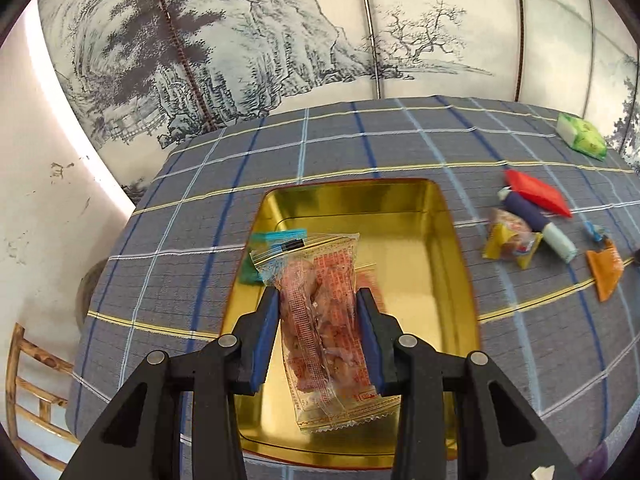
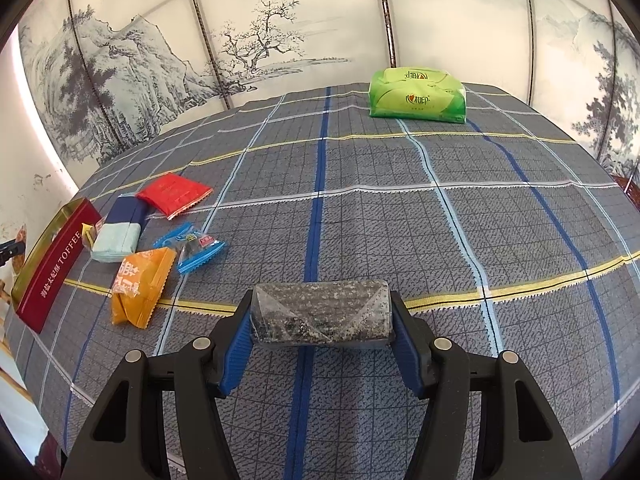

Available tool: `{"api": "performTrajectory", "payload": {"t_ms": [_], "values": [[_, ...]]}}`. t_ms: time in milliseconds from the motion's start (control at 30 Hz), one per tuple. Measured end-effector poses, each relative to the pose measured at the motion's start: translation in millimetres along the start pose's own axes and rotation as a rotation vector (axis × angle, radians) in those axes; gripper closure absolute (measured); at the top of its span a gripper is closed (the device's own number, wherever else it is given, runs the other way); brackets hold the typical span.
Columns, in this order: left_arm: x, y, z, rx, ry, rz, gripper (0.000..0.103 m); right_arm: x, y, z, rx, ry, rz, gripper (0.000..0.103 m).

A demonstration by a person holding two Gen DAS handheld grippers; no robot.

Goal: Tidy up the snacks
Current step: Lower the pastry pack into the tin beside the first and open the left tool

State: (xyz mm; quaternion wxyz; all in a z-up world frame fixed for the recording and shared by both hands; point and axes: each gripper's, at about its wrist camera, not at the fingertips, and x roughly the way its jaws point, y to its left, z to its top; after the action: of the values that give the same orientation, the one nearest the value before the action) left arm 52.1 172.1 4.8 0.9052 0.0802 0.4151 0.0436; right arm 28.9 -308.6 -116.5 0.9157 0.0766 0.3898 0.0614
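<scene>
Left wrist view: the left tongs (image 1: 318, 300) stand narrowly apart, their blue pads pressed on both sides of a clear snack packet (image 1: 320, 312) with red print, which sticks out ahead of the tips and hangs back between the fingers. Directly beneath the tongs and packet lies an open gold tin (image 1: 440, 248); a teal packet (image 1: 276, 240) lies in it just ahead and left of the tips. Ahead and to the right of the tongs, well apart on the worktop (image 1: 192, 240), lie a red packet (image 1: 536, 192), a navy and pale blue pack (image 1: 540, 224), a yellow-ended clear packet (image 1: 510, 240) and an orange packet (image 1: 606, 270). A green tissue pack (image 1: 582, 136) sits far ahead at the right. The worktop wears a grey plaid cloth; behind it stands an ink landscape screen (image 1: 280, 40). The tongs point steeply downward at the tin.

Right wrist view: the right tongs (image 2: 320, 316) are about half open, gripping a grey speckled wrapped bar (image 2: 320, 314) crosswise by its two ends, above the cloth. To the left of the tongs lie the orange packet (image 2: 138, 284), a blue clear packet (image 2: 196, 248), the navy and pale blue pack (image 2: 120, 232) and the red packet (image 2: 174, 194); farthest left is the tin's red wall (image 2: 52, 268), lettered TOFFEE. The green tissue pack (image 2: 418, 98) lies far ahead, slightly right. These tongs also tilt downward.
</scene>
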Motion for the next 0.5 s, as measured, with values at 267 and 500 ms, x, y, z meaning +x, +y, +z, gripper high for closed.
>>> {"api": "performTrajectory", "payload": {"t_ms": [267,500], "values": [[26.6,13.7,-11.5,0.015,0.04,0.025,0.068,1.9,0.1,-0.5,-0.007,0.003,-0.008,0.041],[35.1,12.2,-15.7,0.036,0.039,0.034,0.068,3.0,0.1,-0.4,-0.009,0.005,-0.014,0.041]]}}
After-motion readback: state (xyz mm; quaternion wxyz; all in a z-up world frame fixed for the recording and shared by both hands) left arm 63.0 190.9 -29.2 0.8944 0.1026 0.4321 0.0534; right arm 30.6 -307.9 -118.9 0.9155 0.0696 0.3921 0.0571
